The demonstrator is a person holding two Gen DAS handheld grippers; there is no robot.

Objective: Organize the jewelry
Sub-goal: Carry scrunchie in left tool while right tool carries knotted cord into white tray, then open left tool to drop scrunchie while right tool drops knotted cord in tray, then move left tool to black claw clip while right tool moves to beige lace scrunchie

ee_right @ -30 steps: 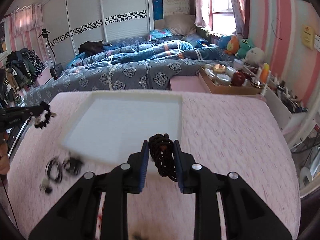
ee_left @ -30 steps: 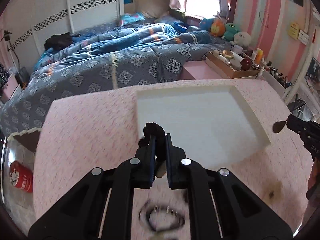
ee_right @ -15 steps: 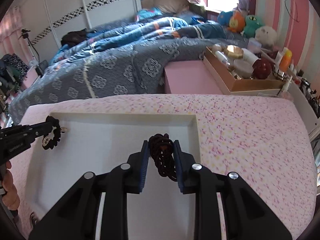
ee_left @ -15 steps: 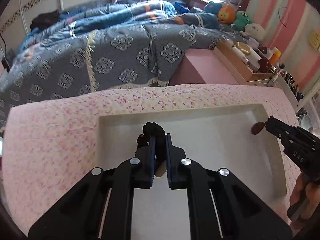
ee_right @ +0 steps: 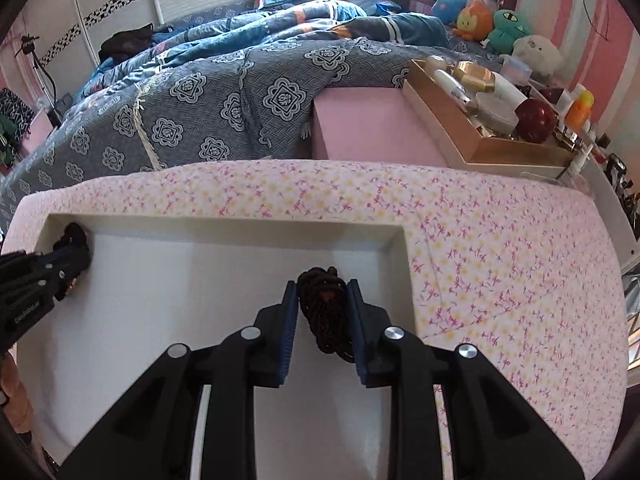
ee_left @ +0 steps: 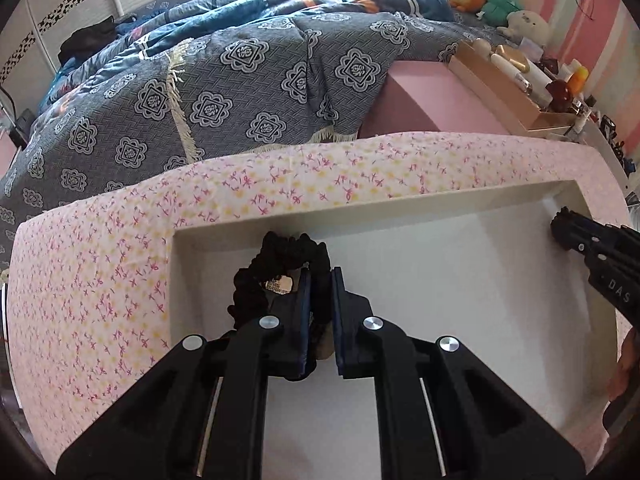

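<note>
Since half a second ago, both of my grippers have advanced deeper over the white tray [ee_left: 460, 280]; a second ago its rim stood well ahead of me, with loose jewelry on the cloth behind.

My left gripper [ee_left: 320, 280] is closed narrowly on a black beaded bracelet [ee_left: 280, 256], a knobbly loop that arcs from the jaw tips toward 10 o'clock, close to the tray's far-left inner corner. A small pale, shiny charm [ee_left: 280, 283] shows inside the loop.

My right gripper [ee_right: 322, 296] is clamped, jaws moderately apart, on a dark braided cord bundle [ee_right: 326, 312] with a rope-like twisted texture. It is over the tray's far-right corner, at 12 o'clock from the jaws. In the left wrist view the same gripper [ee_left: 560, 226] enters at 3 o'clock.

The tray is rectangular, matte, smooth, with low straight walls. It rests on a soft tablecloth [ee_right: 500, 260] printed with pink and yellow flecks. At 1 o'clock stands a tan box of bottles [ee_right: 492, 120].
</note>
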